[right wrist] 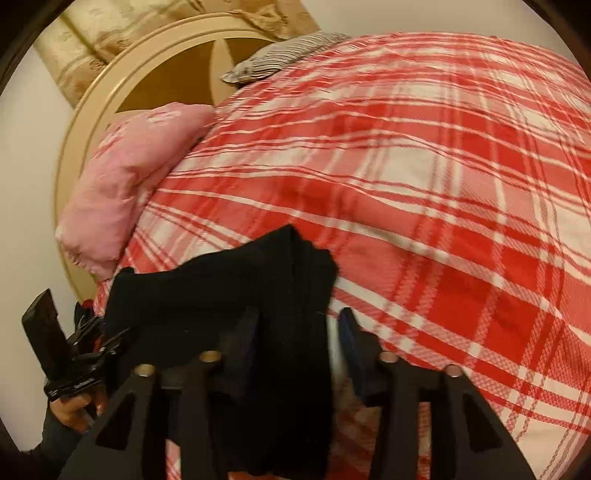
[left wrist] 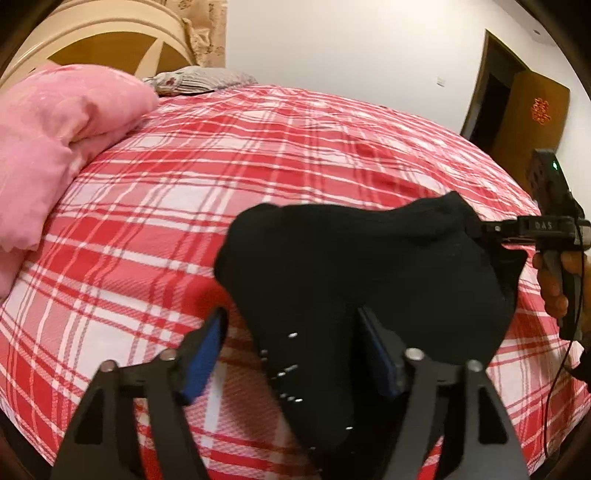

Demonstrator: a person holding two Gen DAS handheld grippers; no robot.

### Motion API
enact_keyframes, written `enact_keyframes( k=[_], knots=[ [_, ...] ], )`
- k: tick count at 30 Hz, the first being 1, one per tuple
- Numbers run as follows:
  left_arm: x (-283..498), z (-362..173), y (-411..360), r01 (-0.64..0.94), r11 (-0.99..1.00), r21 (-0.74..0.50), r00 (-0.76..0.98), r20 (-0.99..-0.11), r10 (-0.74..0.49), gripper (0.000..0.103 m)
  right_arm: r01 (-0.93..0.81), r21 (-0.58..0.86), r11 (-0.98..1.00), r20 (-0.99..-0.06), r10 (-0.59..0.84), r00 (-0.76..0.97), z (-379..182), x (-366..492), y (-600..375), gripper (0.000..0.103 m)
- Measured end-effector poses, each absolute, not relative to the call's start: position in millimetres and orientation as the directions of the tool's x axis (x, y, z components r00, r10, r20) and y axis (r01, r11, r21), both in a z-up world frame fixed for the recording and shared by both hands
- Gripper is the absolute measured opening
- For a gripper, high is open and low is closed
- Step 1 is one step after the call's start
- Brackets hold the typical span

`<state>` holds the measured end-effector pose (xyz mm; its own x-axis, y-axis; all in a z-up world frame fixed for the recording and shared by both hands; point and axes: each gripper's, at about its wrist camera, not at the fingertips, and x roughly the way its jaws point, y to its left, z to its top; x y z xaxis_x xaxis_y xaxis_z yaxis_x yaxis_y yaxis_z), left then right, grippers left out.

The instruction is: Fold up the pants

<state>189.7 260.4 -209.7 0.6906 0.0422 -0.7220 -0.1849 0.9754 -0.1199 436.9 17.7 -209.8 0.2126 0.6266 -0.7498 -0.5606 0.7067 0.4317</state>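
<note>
Left wrist view: the left tool (left wrist: 291,350) stands open, the black pants (left wrist: 369,266) loose between its pads on the plaid bed (left wrist: 258,155).

Right wrist view: the right tool (right wrist: 299,336) is open too, cloth beside one pad. Release step; next, withdraw and regrasp for another fold.

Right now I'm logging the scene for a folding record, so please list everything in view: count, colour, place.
pants: one, black, bunched on the bed between both jaws
bedspread: one, red and white plaid, covers the bed
quilt: one, pink, piled by the headboard
pillow: one, grey striped, far end of the bed
headboard: one, cream and brown, round, behind the quilt
curtain: one, beige patterned, behind the headboard
door: one, brown, open, in the far wall
left gripper: black, blue pads, jaws apart around the pants
right gripper: black, jaws apart around the pants
</note>
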Motion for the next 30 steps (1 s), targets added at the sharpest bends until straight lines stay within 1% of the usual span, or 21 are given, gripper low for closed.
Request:
enact_keyframes(
  k=[1,3,4,7,10,11,13,16,18,21,26,28,30],
  knots=[
    [188.5,-212.1,262.3,-0.195,0.974,-0.118,0.689,-0.723,0.051,0.086,-0.554,0.442,0.706,-0.745,0.633,0.211,-209.6,437.5,15.1,0.058],
    [186.9,-215.3,267.7,-0.221,0.964,-0.145,0.687,-0.725,0.048,0.089,-0.546,0.441,0.713,-0.743,0.631,0.224,-207.9,436.9,11.0,0.058],
    [185.4,-215.7,269.2,-0.228,0.96,-0.16,0.686,-0.726,0.042,0.089,-0.545,0.423,0.724,-0.743,0.621,0.248,-204.0,434.8,7.2,0.058],
    [176.6,-211.6,269.4,-0.251,0.957,-0.149,0.684,-0.727,0.066,0.089,-0.517,0.391,0.762,-0.74,0.594,0.316,-195.2,430.6,-10.2,0.06],
    [163.0,-202.4,269.1,-0.286,0.952,-0.105,0.676,-0.726,0.122,0.089,-0.452,0.335,0.827,-0.752,0.524,0.4,-189.3,423.8,-34.1,0.06],
    [159.4,-200.4,269.7,-0.296,0.95,-0.1,0.673,-0.727,0.133,0.089,-0.438,0.335,0.834,-0.753,0.516,0.408,-188.8,421.8,-40.8,0.06],
    [147.3,-192.5,271.0,-0.313,0.944,-0.1,0.678,-0.719,0.149,0.089,-0.417,0.378,0.827,-0.739,0.54,0.403,-186.7,412.5,-58.5,0.06],
    [132.0,-180.1,269.8,-0.331,0.938,-0.104,0.693,-0.702,0.167,0.089,-0.415,0.366,0.833,-0.73,0.534,0.426,-181.3,391.4,-73.0,0.06],
    [120.3,-167.7,264.5,-0.321,0.94,-0.118,0.716,-0.679,0.159,0.089,-0.427,0.357,0.831,-0.717,0.537,0.445,-175.4,369.0,-81.4,0.06],
    [103.1,-146.6,249.6,-0.295,0.949,-0.108,0.754,-0.636,0.162,0.089,-0.434,0.336,0.836,-0.698,0.531,0.481,-163.8,333.5,-87.5,0.06],
    [75.7,-109.6,218.2,-0.218,0.969,-0.12,0.825,-0.553,0.117,0.09,-0.475,0.246,0.845,-0.653,0.507,0.563,-132.8,257.0,-94.6,0.062],
    [68.3,-97.4,205.9,-0.186,0.975,-0.121,0.848,-0.521,0.097,0.093,-0.487,0.225,0.844,-0.631,0.507,0.587,-121.5,234.6,-97.3,0.063],
    [60.6,-86.4,195.8,-0.158,0.979,-0.129,0.871,-0.485,0.077,0.095,-0.496,0.198,0.845,-0.611,0.502,0.611,-108.4,210.5,-99.3,0.064]
  ],
)
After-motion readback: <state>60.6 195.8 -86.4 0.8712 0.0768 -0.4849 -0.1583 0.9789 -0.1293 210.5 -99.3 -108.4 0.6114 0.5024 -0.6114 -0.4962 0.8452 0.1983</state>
